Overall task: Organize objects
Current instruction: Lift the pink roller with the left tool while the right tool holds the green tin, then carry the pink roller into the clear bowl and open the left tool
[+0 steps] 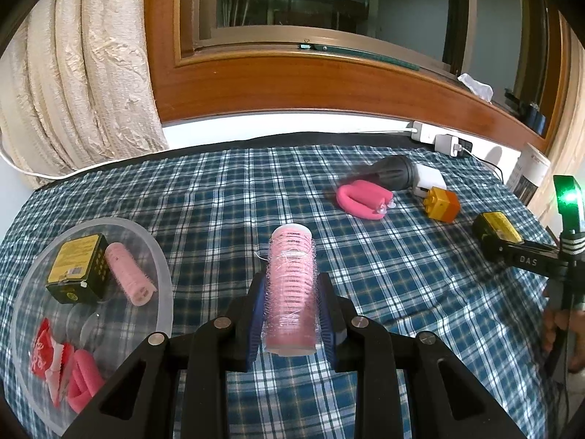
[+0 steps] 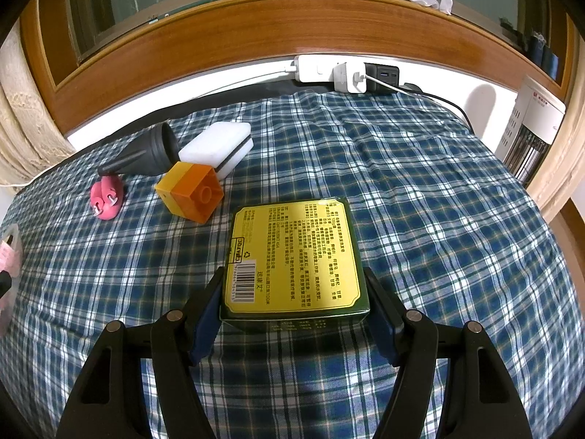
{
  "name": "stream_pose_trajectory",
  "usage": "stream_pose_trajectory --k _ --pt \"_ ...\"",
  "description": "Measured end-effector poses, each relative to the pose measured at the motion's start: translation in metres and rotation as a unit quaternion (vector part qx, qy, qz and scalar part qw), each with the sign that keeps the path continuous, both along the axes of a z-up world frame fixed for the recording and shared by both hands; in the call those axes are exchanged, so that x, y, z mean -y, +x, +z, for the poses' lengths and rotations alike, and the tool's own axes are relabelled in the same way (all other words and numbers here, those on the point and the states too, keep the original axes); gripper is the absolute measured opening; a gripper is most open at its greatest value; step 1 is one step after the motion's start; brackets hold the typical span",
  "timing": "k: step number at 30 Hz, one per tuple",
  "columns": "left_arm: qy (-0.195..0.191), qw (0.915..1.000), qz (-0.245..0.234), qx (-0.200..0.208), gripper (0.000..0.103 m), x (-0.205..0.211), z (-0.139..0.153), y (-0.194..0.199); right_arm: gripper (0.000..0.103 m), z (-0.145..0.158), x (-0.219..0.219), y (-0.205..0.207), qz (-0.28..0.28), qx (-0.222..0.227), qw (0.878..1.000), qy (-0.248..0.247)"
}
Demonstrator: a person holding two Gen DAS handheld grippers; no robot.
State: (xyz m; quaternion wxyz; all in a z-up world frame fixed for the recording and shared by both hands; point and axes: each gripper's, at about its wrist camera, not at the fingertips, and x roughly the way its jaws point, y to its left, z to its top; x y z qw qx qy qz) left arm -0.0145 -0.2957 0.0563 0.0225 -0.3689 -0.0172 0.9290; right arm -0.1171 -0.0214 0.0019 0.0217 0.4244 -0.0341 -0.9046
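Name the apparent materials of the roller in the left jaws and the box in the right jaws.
Pink hair roller: likely plastic core with bristly hook mesh; the fuzzy surface shows it. Green and yellow box: probably glossy printed cardboard, judging by sharp folded edges and sheen.

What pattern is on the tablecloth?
The tablecloth is blue-and-white plaid, clearest in the right wrist view.

Black hand-held gripper (image 1: 291, 314), blue finger pads (image 1: 256, 314), silver pivot screws.
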Motion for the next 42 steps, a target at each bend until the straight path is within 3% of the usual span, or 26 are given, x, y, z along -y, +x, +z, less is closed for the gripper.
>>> stream_pose_trajectory --k 17,42 --pt "0.013 0.9997 0.019 -0.007 0.029 0.020 0.001 0.013 0.070 0.001 0.003 0.002 -0.001 0.000 1.000 0.001" --pt "0.034 0.9930 0.110 -0.024 0.029 0.104 0.006 0.038 0.069 0.009 0.003 0.028 0.038 -0.029 0.998 -0.040"
